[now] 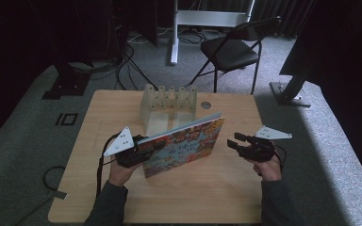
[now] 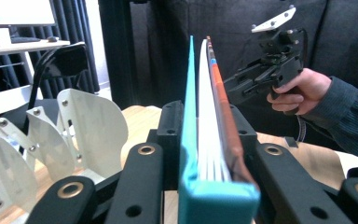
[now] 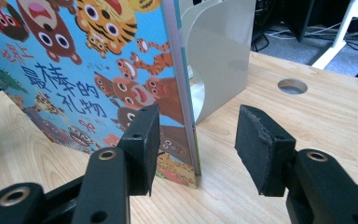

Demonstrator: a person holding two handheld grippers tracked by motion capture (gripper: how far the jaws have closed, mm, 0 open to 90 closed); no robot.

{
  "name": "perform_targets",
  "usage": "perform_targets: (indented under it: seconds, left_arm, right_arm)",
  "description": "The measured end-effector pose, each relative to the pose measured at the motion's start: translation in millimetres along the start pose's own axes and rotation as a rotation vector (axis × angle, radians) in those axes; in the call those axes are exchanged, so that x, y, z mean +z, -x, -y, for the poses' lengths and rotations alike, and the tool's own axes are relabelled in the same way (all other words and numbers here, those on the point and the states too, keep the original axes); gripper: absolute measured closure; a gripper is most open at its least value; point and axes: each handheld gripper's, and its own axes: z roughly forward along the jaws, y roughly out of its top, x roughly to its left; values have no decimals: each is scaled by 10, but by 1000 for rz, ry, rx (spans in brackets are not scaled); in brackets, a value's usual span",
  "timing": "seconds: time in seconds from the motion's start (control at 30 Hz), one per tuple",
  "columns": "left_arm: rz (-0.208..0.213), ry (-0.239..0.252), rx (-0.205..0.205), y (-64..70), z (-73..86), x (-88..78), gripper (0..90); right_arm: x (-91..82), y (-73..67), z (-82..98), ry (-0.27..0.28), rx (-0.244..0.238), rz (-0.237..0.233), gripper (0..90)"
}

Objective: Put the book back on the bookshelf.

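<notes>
Two fingers [image 2: 144, 163] clamping book [image 1: 184, 143], right gripper [image 1: 238, 141] agape

"最棒的礼物" on book cover [image 3: 74, 70]

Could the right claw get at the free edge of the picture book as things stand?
Probably yes: the right claw is open with the picture book edge between its jaws, nothing blocking; the left claw grips the spine end.

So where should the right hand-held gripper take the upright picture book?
On its free vertical edge, coming in level from the right. The picture book stands on the table, the left hand-held gripper clamps the spine end, and the right hand-held gripper is open.
</notes>
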Motion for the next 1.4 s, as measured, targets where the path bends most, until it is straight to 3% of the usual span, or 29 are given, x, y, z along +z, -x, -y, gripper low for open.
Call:
perform_targets:
  seconds: [0.3,1.03,1.4]
  left_arm:
    - [35,3,-4,-2,28,62,716]
    - [45,-2,35,31,26,106,745]
    - [14,-4,69,132,23,105,802]
  right_arm:
    - [30,22,108,-24,9,17,488]
    - [77,190,453,-94,80,83,470]
    - [119,246,588,-119,105,109,470]
